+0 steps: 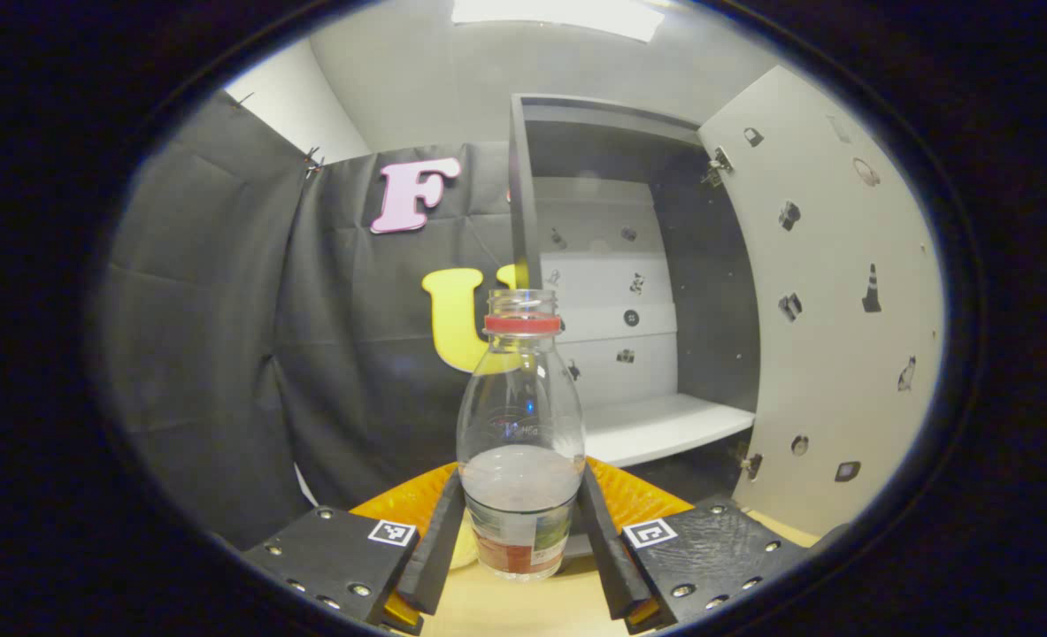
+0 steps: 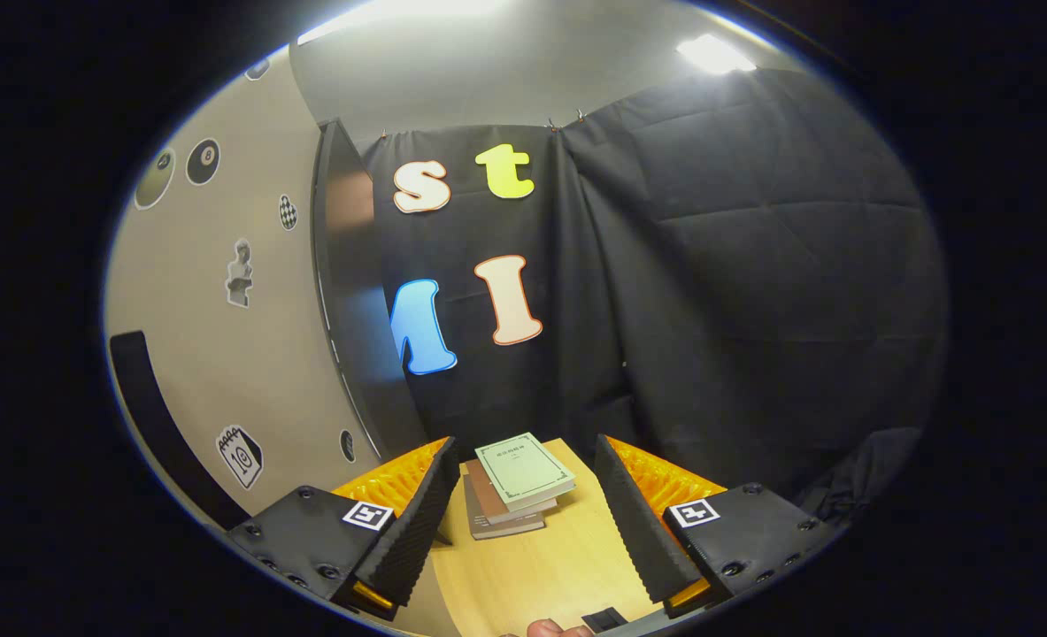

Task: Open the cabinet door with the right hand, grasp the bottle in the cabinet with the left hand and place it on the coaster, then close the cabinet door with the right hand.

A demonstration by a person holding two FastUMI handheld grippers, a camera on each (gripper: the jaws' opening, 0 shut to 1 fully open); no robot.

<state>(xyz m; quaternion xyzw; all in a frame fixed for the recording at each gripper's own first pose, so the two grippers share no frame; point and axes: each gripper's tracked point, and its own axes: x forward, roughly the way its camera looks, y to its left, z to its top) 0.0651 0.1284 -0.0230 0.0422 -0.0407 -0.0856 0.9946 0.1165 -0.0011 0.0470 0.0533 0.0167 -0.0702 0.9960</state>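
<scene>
From my left gripper view, the left tongs (image 1: 520, 540) are clamped on the clear plastic bottle with a red neck ring and no cap (image 1: 520, 442), both fingers pressing its lower body at the label. The bottle stands upright, its base down at the pale wooden worktop (image 1: 488, 606); I can't tell whether it sits on a coaster, though a small pale yellowish edge peeks out beside its base. Behind it I see the grey cabinet (image 1: 612, 265) with the white shelf (image 1: 665, 426) bare, and its sticker-dotted white door (image 1: 833, 310) swung wide open to the right. Over in my right gripper view, the right tongs (image 2: 523, 522) are spread apart, gripping nothing, hovering above the worktop. Between those fingers, farther off, lies a small stack of books (image 2: 514, 487), a pale green one on top. The door's sticker-covered outer face (image 2: 222, 336) fills the left side there, close beside the left finger (image 2: 408, 522).
</scene>
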